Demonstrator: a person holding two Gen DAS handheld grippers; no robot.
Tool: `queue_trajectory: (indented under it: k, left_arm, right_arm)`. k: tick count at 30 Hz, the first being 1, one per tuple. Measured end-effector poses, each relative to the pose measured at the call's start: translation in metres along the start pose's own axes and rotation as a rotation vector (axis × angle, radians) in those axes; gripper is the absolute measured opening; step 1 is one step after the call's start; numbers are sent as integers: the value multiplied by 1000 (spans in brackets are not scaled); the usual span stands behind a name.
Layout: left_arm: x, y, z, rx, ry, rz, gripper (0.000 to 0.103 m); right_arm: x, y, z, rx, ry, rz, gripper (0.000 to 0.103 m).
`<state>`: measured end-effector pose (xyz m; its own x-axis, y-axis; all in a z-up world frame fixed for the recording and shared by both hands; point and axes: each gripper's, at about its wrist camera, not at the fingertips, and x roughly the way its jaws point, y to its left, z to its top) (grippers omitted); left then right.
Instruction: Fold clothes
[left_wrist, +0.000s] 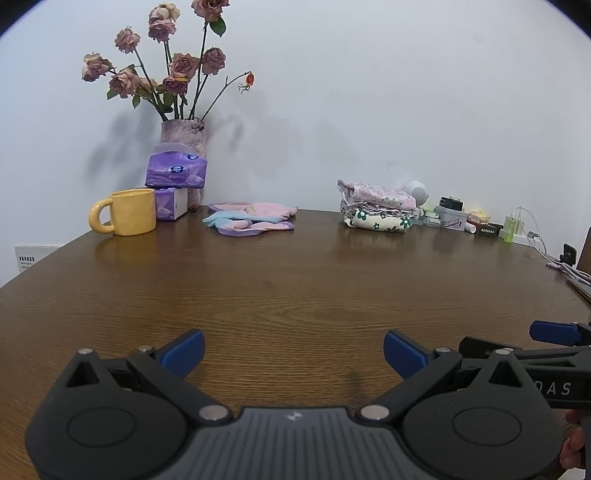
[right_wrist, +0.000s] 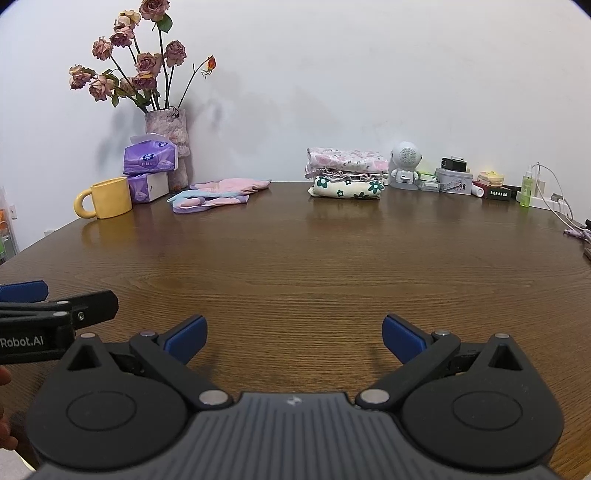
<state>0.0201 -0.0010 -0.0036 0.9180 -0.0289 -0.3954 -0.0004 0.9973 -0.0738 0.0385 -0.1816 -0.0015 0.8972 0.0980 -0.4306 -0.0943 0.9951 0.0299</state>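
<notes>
The jaws of the left gripper (left_wrist: 293, 354) stand wide apart at the bottom of the left wrist view, holding nothing, low over the bare brown desk (left_wrist: 295, 288); at the lower right edge of that frame the right gripper (left_wrist: 554, 332) pokes in sideways, just beside it. Far back, left of centre, an unfolded pastel garment (left_wrist: 251, 218) in pink, blue and purple lies loosely spread on the desk; right of centre sits a folded stack (left_wrist: 376, 208), a pink floral piece on top of a cream one with green flowers; a yellow mug (left_wrist: 129, 212), tissue packs (left_wrist: 175, 173) and a vase of dried roses (left_wrist: 184, 136) fill the upper left.

In the right wrist view the right gripper (right_wrist: 294, 338) likewise shows its jaws spread and empty at the bottom of the frame; the left gripper (right_wrist: 55, 306) enters at the lower left. The pastel garment (right_wrist: 218, 194) lies left of centre at the far edge, well apart from both tools; the folded stack (right_wrist: 347, 173) is right of centre, beside a small white robot figure (right_wrist: 406, 166).

By my reading two pieces are done; the pastel one is left, and it must first be fetched.
</notes>
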Motion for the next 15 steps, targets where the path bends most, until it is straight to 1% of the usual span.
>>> queue_trajectory:
  k: [15]
  left_arm:
    - [1, -3, -2, -3, 0, 3, 103]
  right_arm:
    - [0, 1, 0, -10, 1, -2, 103]
